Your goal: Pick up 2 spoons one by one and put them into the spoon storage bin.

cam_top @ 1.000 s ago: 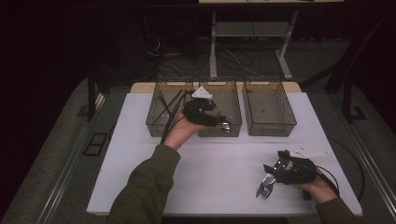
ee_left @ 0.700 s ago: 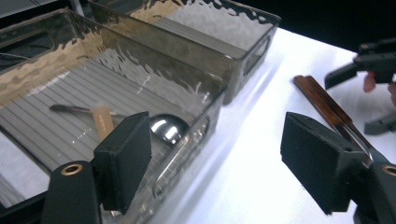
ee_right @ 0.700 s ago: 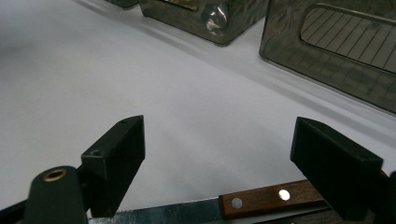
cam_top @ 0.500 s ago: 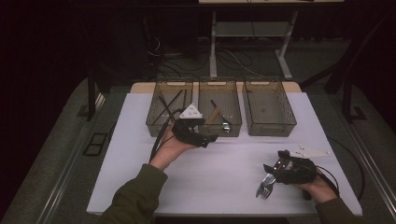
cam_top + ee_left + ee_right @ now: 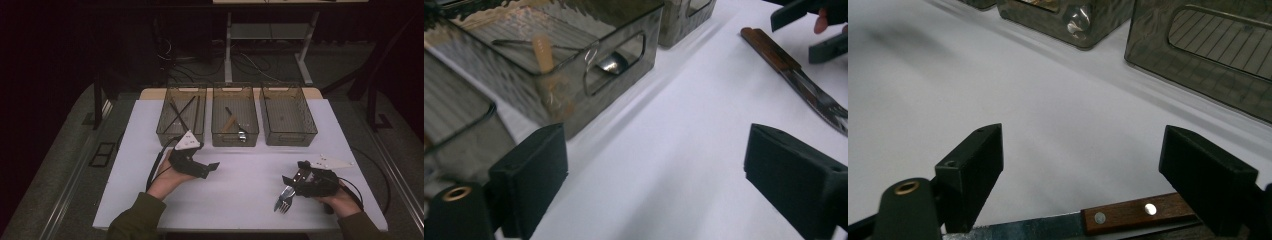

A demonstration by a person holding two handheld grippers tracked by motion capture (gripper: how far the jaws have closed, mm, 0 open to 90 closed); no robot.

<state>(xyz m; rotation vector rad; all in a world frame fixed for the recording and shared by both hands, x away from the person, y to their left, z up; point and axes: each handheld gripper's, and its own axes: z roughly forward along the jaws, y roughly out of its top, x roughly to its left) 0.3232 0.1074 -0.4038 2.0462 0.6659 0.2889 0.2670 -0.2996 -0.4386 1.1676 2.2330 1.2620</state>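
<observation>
Left gripper [image 5: 214,165] sits over the white table [image 5: 240,200] in front of the left and middle bins, jaws have just been opening and now stand wide with nothing between them, bare tabletop in the gap in the left gripper view. Middle bin [image 5: 235,120] holds a spoon with a pale handle [image 5: 543,50], bowl [image 5: 610,63] visible through the handle cutout. Left bin [image 5: 181,117] has thin dark sticks crossed inside, right bin [image 5: 287,115] looks bare in the high view. Right gripper [image 5: 295,181] rests low at the near right of the table, jaws wide apart, not clamped on anything. Cutlery [image 5: 285,197] lies on the table right at its tips: fork tines point toward the near edge, and a wood-handled knife [image 5: 1118,216] with two rivets lies crosswise under the jaws in the right gripper view. Can't tell whether the pads touch it. Same wooden handle [image 5: 771,50] shows in the left gripper view, near the right gripper, well apart from the left one
</observation>
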